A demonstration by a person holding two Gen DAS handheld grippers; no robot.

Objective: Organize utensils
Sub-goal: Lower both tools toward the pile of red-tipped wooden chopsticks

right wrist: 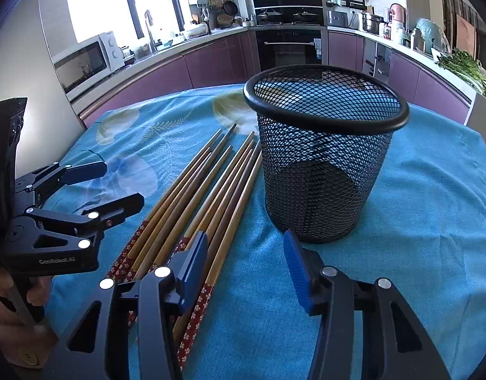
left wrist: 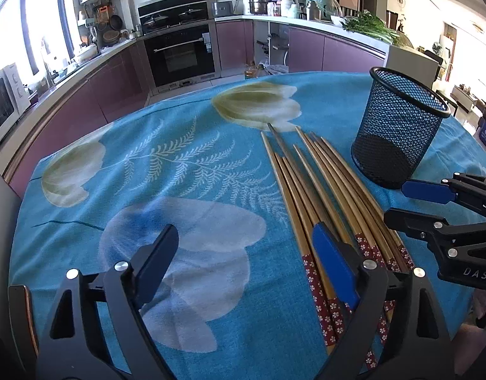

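Observation:
Several bamboo chopsticks (left wrist: pixel 319 190) with red flowered handles lie in a loose bundle on the blue flowered tablecloth (left wrist: pixel 179 171); they also show in the right wrist view (right wrist: pixel 208 190). An empty black mesh cup (left wrist: pixel 398 126) stands upright to their right, close in the right wrist view (right wrist: pixel 322 158). My left gripper (left wrist: pixel 246 256) is open and empty, its right finger over the chopstick handles. My right gripper (right wrist: pixel 246 269) is open and empty, low over the cloth between the chopstick handles and the cup; it also shows at the right edge of the left wrist view (left wrist: pixel 414 205).
The table's far edge faces purple kitchen cabinets (left wrist: pixel 122 82) and a black oven (left wrist: pixel 179 53). A microwave (right wrist: pixel 88 60) sits on the counter at left. Greens (left wrist: pixel 369 27) lie on the counter at right. My left gripper shows at the left of the right wrist view (right wrist: pixel 113 186).

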